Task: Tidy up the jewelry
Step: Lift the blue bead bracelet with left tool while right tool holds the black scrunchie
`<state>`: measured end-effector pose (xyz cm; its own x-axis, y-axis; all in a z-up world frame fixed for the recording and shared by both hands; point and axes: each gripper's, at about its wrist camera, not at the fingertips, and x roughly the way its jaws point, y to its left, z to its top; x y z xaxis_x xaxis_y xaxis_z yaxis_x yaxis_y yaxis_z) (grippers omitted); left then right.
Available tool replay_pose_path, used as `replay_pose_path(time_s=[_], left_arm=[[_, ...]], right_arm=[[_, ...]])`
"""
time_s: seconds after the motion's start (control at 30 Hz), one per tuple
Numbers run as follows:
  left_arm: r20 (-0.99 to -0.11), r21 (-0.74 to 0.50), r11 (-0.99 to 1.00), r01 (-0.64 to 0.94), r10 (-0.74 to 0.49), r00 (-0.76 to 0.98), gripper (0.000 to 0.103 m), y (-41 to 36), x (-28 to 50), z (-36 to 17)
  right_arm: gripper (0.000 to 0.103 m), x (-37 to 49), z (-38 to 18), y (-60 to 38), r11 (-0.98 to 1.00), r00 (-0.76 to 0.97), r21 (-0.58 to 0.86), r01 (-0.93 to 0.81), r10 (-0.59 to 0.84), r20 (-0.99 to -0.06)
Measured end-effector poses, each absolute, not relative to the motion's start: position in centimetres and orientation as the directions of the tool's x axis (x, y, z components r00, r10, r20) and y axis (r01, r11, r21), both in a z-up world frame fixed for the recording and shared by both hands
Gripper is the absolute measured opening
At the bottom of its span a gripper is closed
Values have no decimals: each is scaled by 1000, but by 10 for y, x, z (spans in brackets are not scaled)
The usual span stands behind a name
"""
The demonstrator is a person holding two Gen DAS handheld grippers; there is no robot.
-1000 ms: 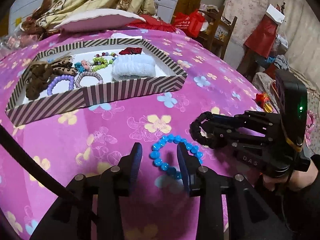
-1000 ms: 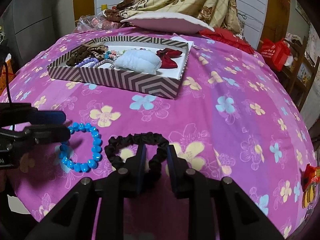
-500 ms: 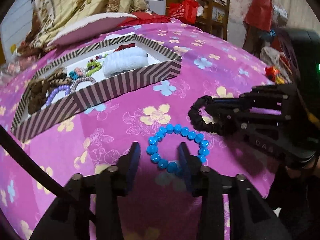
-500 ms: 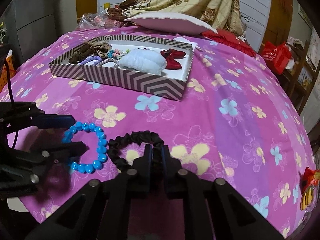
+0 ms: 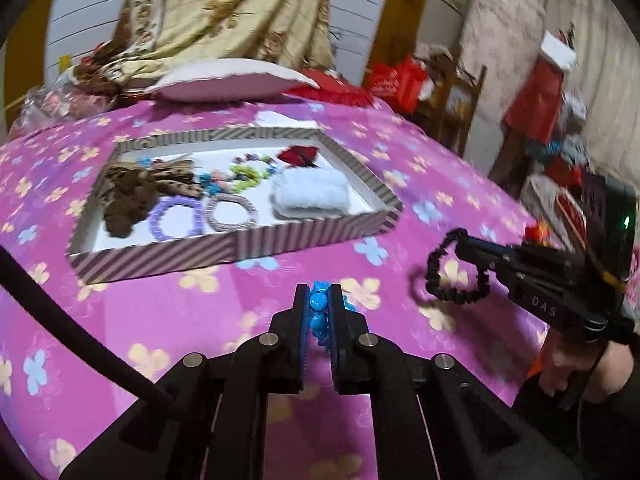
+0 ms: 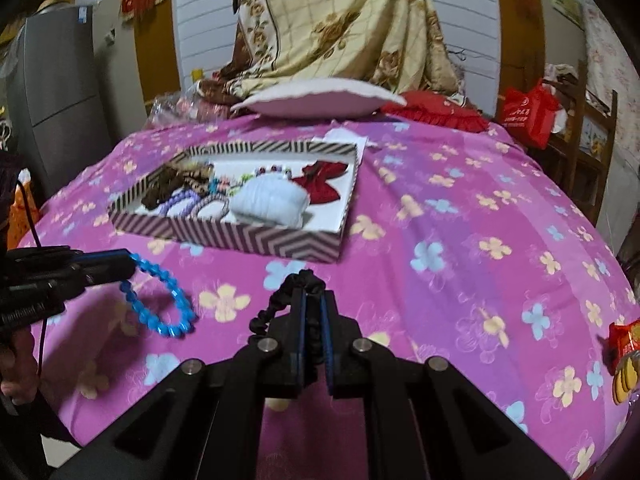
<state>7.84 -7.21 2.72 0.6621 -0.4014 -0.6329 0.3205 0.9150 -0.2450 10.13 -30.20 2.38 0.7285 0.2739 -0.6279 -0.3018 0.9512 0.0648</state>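
A pink flowered bedspread [image 6: 460, 216] fills both views, and a striped box [image 5: 224, 248] sits on it at about eleven o'clock from each claw, holding a brown bow, purple and grey bands, a white cloth roll [image 5: 310, 196] and a red bow [image 6: 320, 186]. Half a second ago both loops lay flat on the cover; now both are lifted clear of it. The left claw [image 5: 319, 300] has gone from spread around the blue bead bracelet [image 6: 162, 300] to pressed onto its beads, the rest of the loop dangling at six o'clock below the tips. The right claw [image 6: 313, 304] is pinched on the black scrunchie [image 5: 454, 276], which hangs off the tips toward nine o'clock, seemingly swinging, given the blur.
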Motion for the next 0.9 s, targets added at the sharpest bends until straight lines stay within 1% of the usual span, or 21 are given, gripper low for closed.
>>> replay_pose_path(time_s=[0.17, 0.27, 0.37, 0.53, 0.67, 0.77, 0.9], left_arm=[[-616, -271, 931, 245, -363, 699, 21, -48, 69, 29], [-627, -259, 952, 166, -296, 721, 21, -36, 66, 32], [-635, -266, 958, 110, -260, 728, 21, -27, 63, 35], [-639, -257, 964, 73, -226, 735, 21, -15, 59, 41], [-641, -249, 966, 61, -212, 738, 21, -5, 60, 42], [-659, -200, 979, 47, -170, 732, 21, -1, 64, 38], [-677, -180, 983, 29, -146, 721, 21, 3, 64, 24]], right_arm=[[7, 99, 30, -294, 942, 734, 93, -323, 311, -604], [7, 96, 35, -280, 930, 729, 101, -353, 341, -593], [7, 94, 37, -265, 916, 718, 126, -380, 378, -585], [7, 93, 41, -250, 907, 715, 136, -398, 400, -573], [7, 92, 44, -244, 912, 726, 129, -390, 390, -566], [7, 91, 45, -244, 919, 739, 116, -378, 374, -560], [7, 93, 40, -242, 929, 746, 77, -363, 339, -573]])
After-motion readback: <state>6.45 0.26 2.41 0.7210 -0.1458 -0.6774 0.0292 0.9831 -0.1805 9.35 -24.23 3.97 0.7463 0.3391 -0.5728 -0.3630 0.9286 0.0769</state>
